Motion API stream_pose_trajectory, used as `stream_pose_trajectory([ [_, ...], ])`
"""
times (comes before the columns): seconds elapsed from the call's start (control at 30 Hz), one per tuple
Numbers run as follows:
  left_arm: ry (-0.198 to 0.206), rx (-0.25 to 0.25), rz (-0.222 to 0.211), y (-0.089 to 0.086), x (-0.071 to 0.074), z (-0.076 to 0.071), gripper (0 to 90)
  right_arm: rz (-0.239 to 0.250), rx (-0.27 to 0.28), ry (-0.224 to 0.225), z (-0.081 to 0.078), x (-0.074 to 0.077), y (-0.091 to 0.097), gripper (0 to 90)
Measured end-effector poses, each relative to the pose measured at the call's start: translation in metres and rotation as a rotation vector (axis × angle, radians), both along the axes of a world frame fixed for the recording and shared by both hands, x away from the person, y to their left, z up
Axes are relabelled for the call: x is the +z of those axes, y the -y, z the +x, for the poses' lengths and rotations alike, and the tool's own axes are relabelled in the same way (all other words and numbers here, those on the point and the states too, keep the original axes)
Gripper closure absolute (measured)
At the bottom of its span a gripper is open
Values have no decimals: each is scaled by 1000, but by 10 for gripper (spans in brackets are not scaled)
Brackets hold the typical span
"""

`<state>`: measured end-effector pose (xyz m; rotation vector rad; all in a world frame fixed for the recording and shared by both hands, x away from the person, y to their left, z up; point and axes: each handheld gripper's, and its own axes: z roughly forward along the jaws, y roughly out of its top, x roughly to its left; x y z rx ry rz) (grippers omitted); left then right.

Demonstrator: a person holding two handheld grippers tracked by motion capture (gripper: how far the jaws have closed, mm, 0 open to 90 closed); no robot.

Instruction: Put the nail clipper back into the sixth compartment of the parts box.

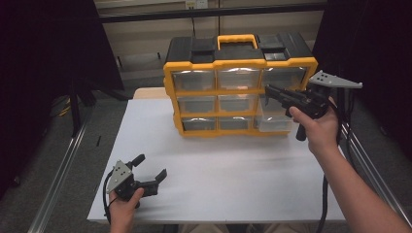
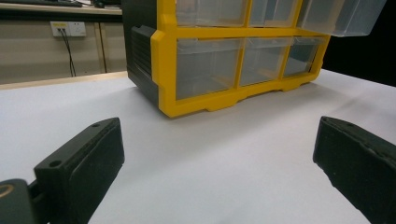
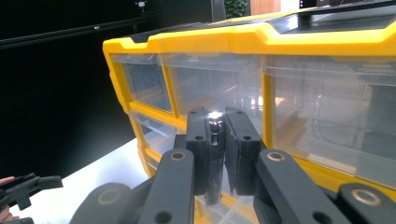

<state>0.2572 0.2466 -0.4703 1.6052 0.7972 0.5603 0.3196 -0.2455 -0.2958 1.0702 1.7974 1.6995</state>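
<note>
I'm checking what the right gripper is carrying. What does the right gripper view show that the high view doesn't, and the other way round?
Right gripper view: the right gripper is shut on a small shiny metal piece, too small to identify.
High view: the yellow carry handle on top of the yellow-framed organiser with clear plastic drawers, and the hand holding that gripper.
Both: that organiser, the white table and the open left gripper.
</note>
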Motion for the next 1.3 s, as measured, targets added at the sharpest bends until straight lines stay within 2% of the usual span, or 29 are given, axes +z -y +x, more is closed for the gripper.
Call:
stream_pose_trajectory([
  [0.47,4,-2,0,-1,0,0,21,-31,-38,1,1,-3,7,818],
  [0.93,1,-5,-6,0,0,0,21,-41,-81,-15,2,-12,17,816],
  [1.3,2,-4,-9,0,0,0,21,-45,-93,-27,2,-17,20,815],
])
